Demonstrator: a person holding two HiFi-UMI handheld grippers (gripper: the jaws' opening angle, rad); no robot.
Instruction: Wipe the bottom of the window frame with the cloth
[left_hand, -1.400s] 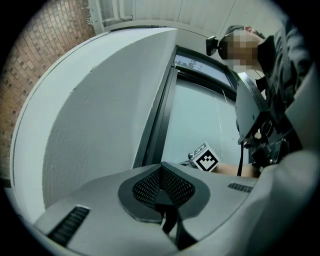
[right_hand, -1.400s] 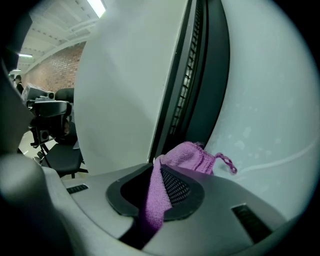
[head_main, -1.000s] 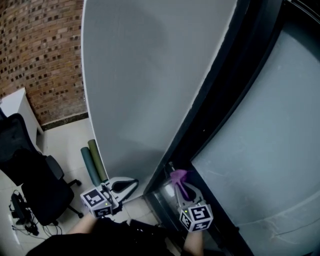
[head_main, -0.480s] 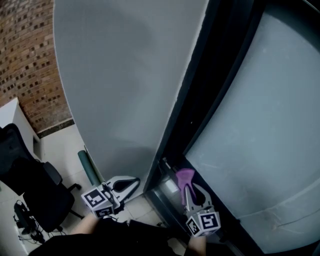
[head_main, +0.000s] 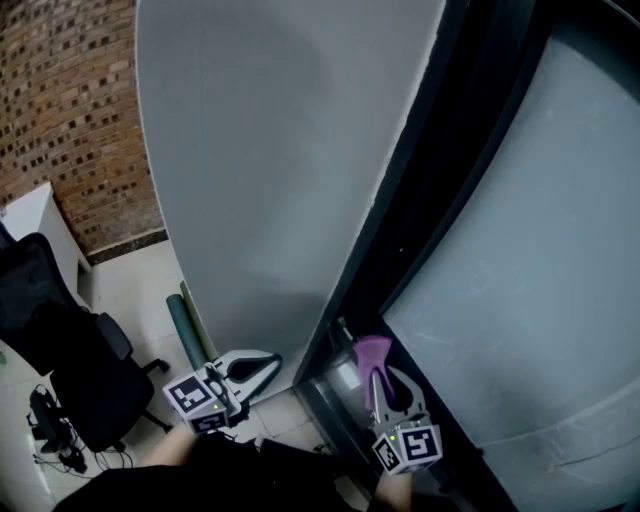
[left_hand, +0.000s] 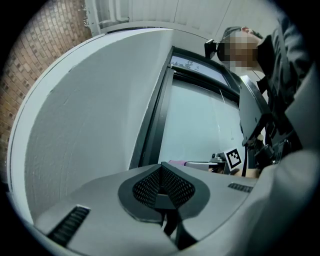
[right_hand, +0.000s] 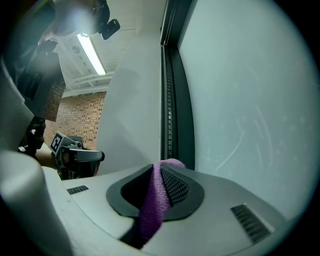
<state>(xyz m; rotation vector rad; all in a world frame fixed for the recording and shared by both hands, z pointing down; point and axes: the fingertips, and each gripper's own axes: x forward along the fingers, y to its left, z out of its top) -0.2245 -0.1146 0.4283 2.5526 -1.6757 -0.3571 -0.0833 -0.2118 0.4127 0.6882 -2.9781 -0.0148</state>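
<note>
While the right claw (head_main: 374, 372) clamps the purple cloth (head_main: 370, 351), wiping seems under way.
Cloth rests at five o'clock on the bottom of the window frame (head_main: 428, 222); left claw (head_main: 258, 363) closed, empty. Next: slide it along.

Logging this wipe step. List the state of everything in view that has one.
Left tongs: shut, empty.
Right tongs: shut on cloth.
Cloth: bunched, its tip poking out past the jaws.
Office chair: upright, unoccupied.
</note>
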